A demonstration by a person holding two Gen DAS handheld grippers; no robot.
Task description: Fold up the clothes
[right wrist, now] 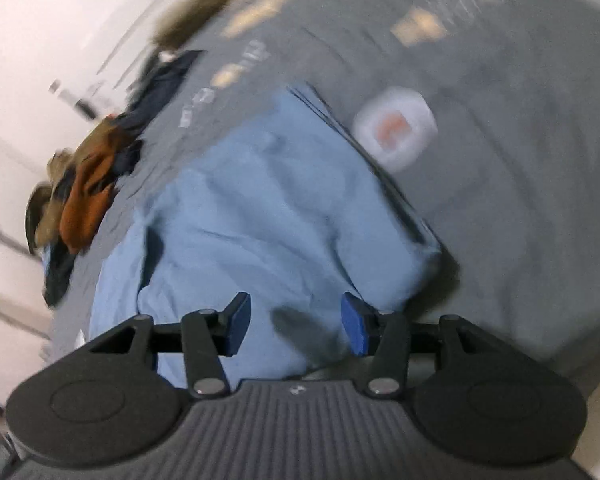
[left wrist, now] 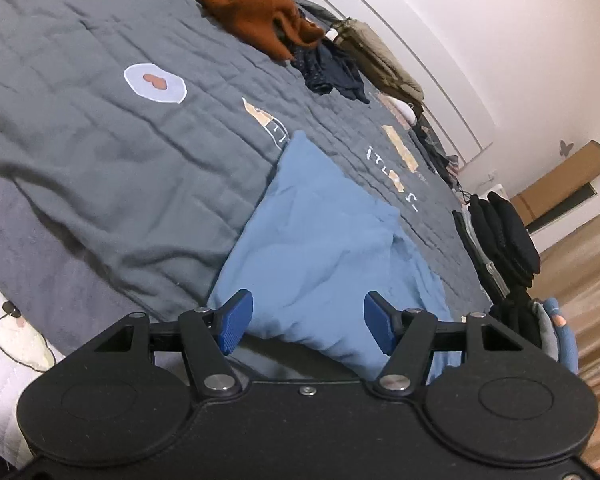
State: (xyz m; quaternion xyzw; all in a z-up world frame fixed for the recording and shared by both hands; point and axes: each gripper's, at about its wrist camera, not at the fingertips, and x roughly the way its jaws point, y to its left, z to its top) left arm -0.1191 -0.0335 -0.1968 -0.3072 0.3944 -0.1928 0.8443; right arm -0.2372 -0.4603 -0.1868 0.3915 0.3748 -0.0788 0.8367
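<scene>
On grey bedspread (left wrist: 100, 160), blue garment (left wrist: 320, 248), long axis running away from camera

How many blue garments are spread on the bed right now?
1: the blue garment lies on the grey bedspread, just ahead of both tongs. The heap at the far edge may hide others.

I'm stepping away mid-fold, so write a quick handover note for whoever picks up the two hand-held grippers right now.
Left hand-held gripper: open, empty, above the near edge of the blue garment.
Right hand-held gripper: open, empty, over the same garment; that view is blurred.
The blue garment lies partly folded and rumpled on the grey bedspread.
Unfolded pile, with a rust-orange piece, sits along the far edge of the bed.
Left: finish the blue garment, then the pile.
</scene>
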